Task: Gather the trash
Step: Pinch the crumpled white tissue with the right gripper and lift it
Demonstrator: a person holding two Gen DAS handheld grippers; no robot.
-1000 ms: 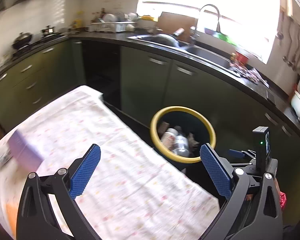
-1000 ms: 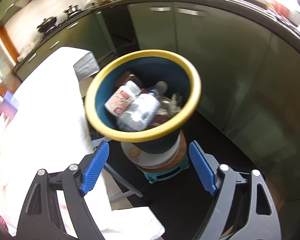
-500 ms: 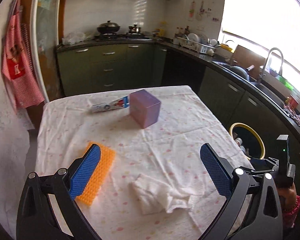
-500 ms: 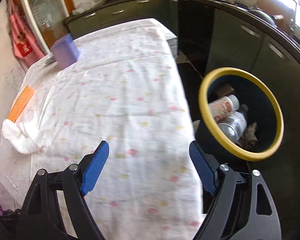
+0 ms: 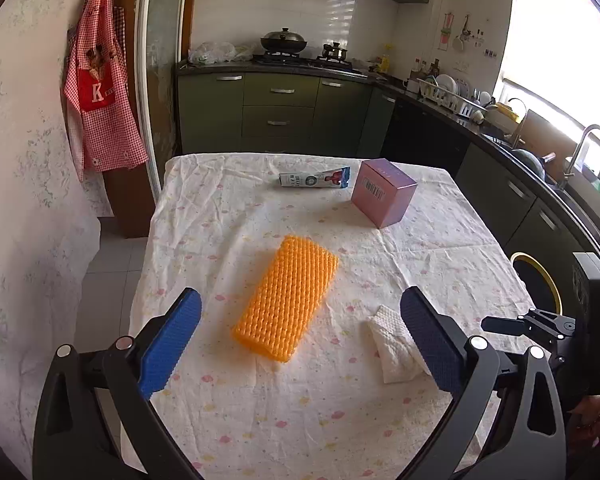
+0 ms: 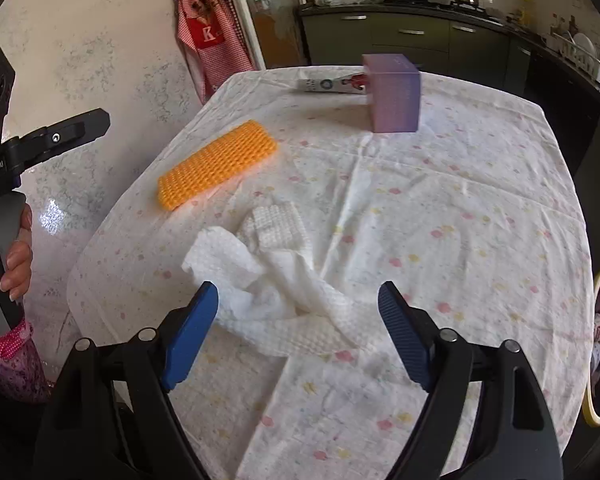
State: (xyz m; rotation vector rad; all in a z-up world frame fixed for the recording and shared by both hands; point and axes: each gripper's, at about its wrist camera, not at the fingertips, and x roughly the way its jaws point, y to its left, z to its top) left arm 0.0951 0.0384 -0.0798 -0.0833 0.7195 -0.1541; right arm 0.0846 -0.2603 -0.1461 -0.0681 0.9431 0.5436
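Both your left gripper [image 5: 298, 344] and right gripper [image 6: 298, 334] gape empty, while the orange sponge [image 5: 287, 302], crumpled tissue [image 6: 272, 276], purple box [image 5: 382, 193] and tube [image 5: 315, 179] remain uncollected beside the bin [image 5: 538, 280].

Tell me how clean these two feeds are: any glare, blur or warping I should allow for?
Left wrist view: sharp; the window at upper right is blown out, and the cabinets bow with the fisheye. Right wrist view: softer, the purple box slightly smeared; a bright glare spot on the floor at left; the table edge curves strongly.
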